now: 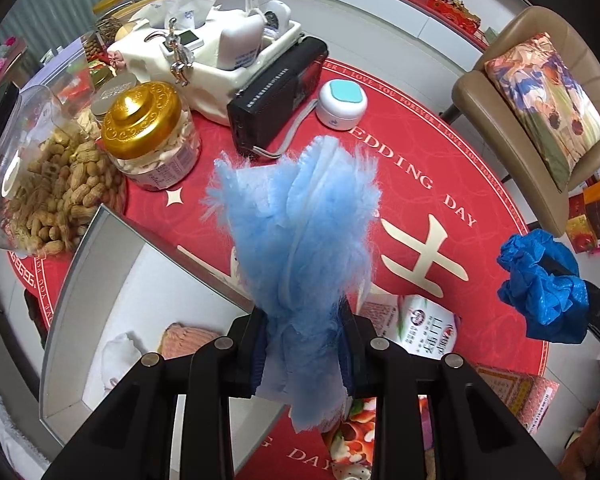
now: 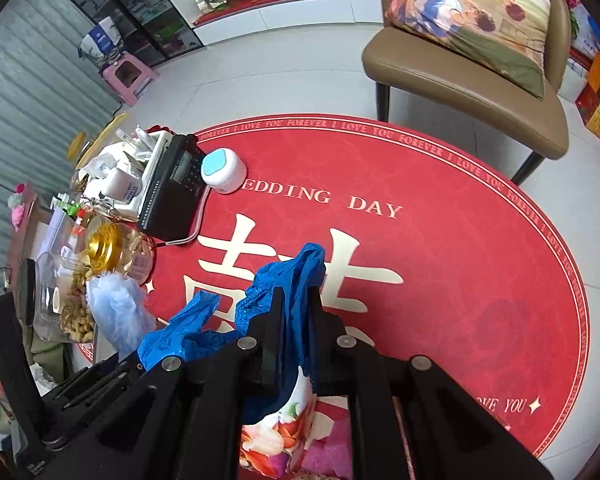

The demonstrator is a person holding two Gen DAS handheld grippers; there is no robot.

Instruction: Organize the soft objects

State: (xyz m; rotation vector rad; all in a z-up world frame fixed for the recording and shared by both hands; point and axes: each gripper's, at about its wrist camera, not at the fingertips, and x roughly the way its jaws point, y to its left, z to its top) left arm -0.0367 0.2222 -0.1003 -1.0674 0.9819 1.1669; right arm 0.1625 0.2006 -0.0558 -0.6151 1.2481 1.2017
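Left wrist view shows the sorting partway done: a white box (image 1: 96, 288) at lower left already holds what look like a pink cloth (image 1: 186, 338) and a white one (image 1: 118, 354), though they are half hidden. At frame centre the left gripper (image 1: 304, 354) is clamped on a pale blue fluffy bundle (image 1: 300, 224). At right, the right gripper (image 2: 294, 344) pinches a dark blue plastic cover (image 2: 284, 280). Both are not yet stowed.
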